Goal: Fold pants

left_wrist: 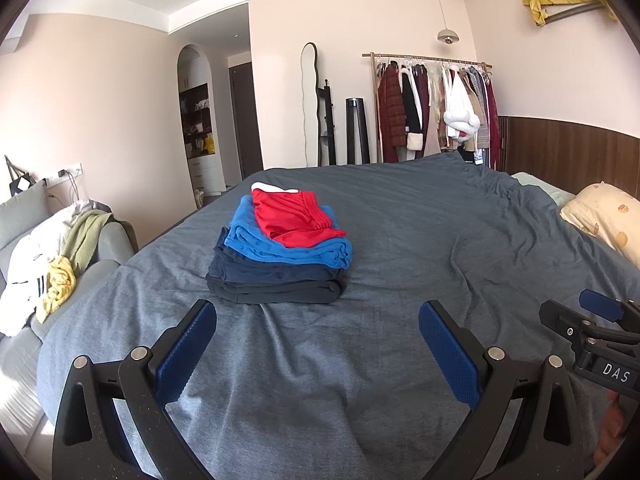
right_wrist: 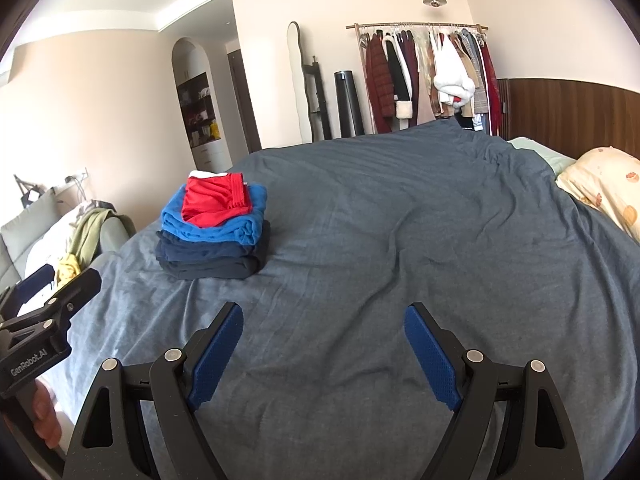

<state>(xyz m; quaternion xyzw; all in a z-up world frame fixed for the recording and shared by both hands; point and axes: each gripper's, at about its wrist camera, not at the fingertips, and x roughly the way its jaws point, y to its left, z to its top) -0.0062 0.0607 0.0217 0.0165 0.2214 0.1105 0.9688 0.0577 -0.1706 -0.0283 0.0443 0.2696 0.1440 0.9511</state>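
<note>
While both the left hand-held gripper [left_wrist: 318, 340] and right hand-held gripper [right_wrist: 323, 344] hover wide and empty, a careless reach could topple the folded stack [left_wrist: 280, 248] at centre left

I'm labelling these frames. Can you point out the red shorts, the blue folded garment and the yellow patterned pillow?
red shorts [left_wrist: 298, 216], left wrist view, middle of the top fabric.
blue folded garment [left_wrist: 280, 249], left wrist view, front folded edge.
yellow patterned pillow [right_wrist: 604, 184], right wrist view, upper face.
</note>
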